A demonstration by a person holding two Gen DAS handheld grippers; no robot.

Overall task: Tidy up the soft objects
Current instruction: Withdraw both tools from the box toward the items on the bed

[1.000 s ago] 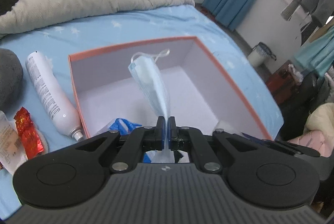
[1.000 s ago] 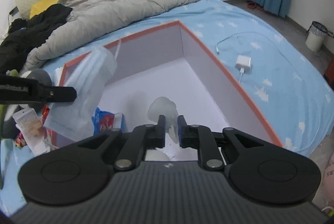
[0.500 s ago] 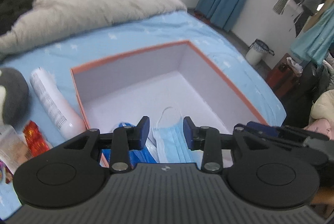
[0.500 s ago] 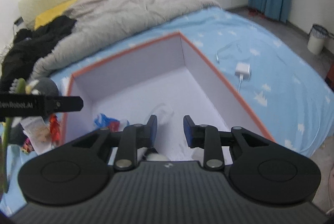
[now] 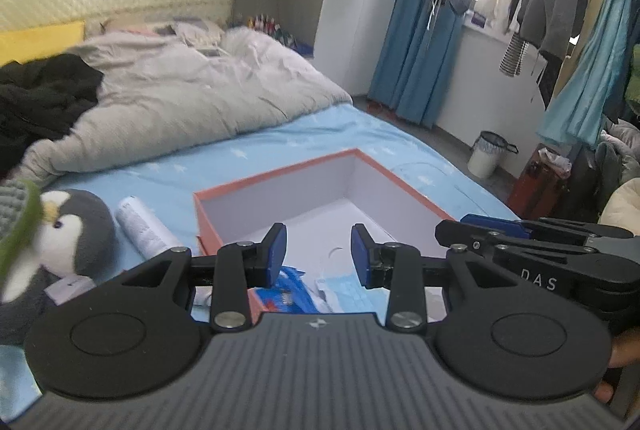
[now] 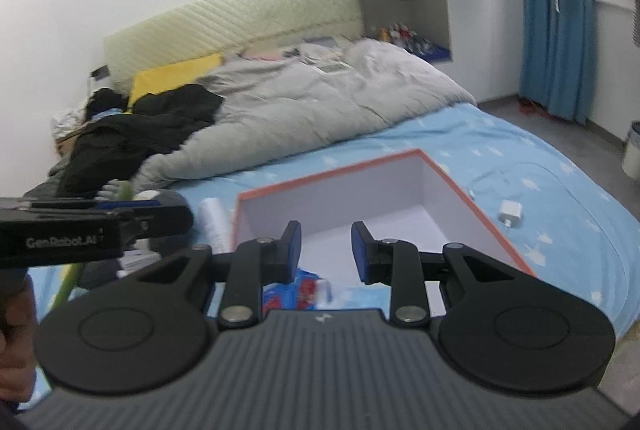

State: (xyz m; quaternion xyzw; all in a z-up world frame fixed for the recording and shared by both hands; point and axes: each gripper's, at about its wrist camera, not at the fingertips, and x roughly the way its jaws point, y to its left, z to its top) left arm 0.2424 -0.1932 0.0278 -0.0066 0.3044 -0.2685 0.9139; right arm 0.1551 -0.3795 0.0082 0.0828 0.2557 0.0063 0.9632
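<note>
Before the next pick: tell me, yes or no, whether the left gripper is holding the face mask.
No: the left gripper is open and empty, and the blue face mask lies inside the orange-rimmed box.

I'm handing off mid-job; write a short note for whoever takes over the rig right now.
Left tongs: open, empty, above the near end of the orange-rimmed white cardboard box.
Right tongs: open, empty, also over the box.
Done: pale blue pleated face mask lies in the box beside a blue-and-red plastic packet.
Left: grey-and-white plush penguin sits on the sheet outside the box, next to a white spray can. Penguin probably goes next.
</note>
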